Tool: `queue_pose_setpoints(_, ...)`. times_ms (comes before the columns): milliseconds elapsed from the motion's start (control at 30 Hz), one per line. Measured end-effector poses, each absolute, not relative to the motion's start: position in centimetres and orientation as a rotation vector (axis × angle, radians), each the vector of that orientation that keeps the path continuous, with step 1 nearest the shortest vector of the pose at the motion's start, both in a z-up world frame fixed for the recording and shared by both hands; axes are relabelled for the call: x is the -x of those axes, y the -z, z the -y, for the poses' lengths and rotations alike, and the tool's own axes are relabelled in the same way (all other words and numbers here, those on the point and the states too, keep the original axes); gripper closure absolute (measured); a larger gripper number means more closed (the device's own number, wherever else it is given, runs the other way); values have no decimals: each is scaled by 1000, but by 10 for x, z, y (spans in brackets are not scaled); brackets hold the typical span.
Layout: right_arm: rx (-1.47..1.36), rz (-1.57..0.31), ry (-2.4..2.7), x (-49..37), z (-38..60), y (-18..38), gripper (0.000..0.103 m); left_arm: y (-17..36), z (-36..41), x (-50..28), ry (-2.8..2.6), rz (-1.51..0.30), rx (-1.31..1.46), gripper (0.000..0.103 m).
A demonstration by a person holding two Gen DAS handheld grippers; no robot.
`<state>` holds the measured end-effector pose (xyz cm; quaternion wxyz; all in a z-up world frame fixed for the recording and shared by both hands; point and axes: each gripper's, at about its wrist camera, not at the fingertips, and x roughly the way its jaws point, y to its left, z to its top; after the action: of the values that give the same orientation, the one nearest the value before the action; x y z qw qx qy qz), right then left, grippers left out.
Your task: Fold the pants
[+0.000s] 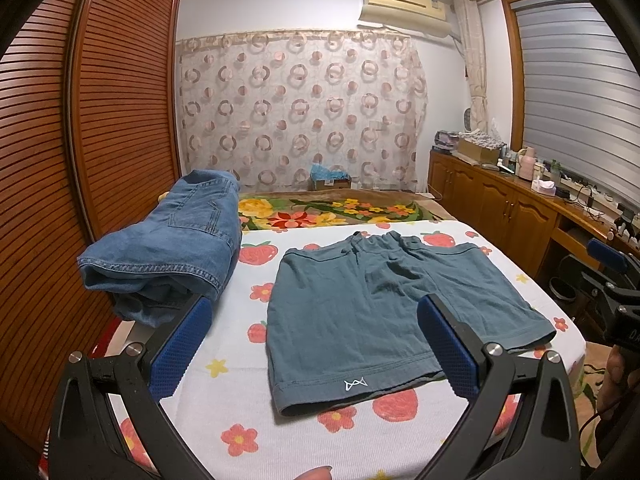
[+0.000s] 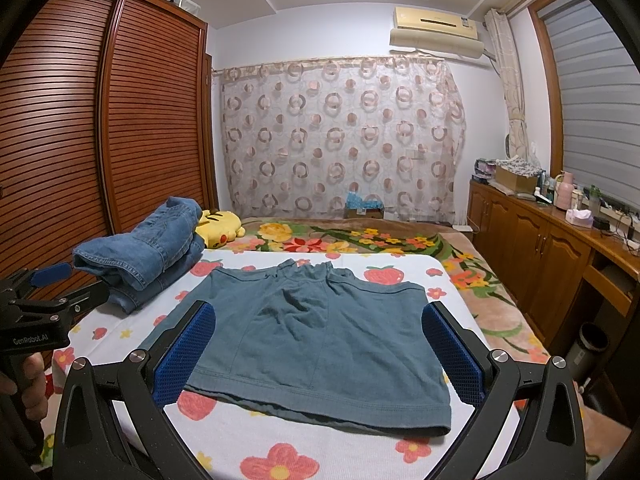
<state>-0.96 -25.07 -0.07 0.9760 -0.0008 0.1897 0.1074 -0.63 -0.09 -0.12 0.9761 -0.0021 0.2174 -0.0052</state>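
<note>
1. Teal shorts (image 1: 384, 312) lie flat on the flower-print sheet (image 1: 224, 412) covering the bed.
2. Left gripper (image 1: 316, 344) and right gripper (image 2: 320, 352) hover above, jaws released, hiding the hem corners.
3. Folded jeans (image 2: 136, 256) partly cover a yellow plush toy (image 2: 220, 226).

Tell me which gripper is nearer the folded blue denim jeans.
Left. The left gripper hovers beside the folded blue denim jeans, its left finger at their edge; the right gripper hangs farther right, over the teal shorts.

Left gripper (image 1: 316, 344) and right gripper (image 2: 320, 354) hover level, jaws spread wide.
</note>
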Motion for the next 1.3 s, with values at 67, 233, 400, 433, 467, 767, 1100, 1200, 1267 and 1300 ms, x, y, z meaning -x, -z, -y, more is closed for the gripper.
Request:
queue_pose_setpoints(67,1,-381,-216,9,251,1,0,1,1,6,11,-439,5,0)
queue_pose_setpoints(233,1,-382,-216,9,251,1,0,1,1,6,11,-438,4,0)
queue_pose_setpoints(400,1,-381,-218,9,251,1,0,0,1,5,11,-436,4,0)
queue_pose_setpoints(433,1,-380,-217,10,251,1,0,0,1,5,11,-436,4,0)
queue_pose_setpoints(467,1,-380,-217,9,251,1,0,0,1,5,10,-436,4,0)
queue_pose_setpoints(767,-3,-388,-222,9,254,2,0,-4,2,5,2,-446,-1,0)
queue_pose_setpoints(1100,-3,-429,-221,4,259,10,0,21,-3,-11,13,-516,-1,0)
queue_pose_setpoints(1200,-4,-449,-216,1,260,11,0,31,-6,-17,21,-543,5,0)
queue_pose_setpoints(1267,-1,-456,-209,1,260,11,0,36,-8,-20,24,-556,4,0)
queue_pose_setpoints(1300,1,-460,-209,0,261,11,1,38,-8,-20,26,-559,3,0)
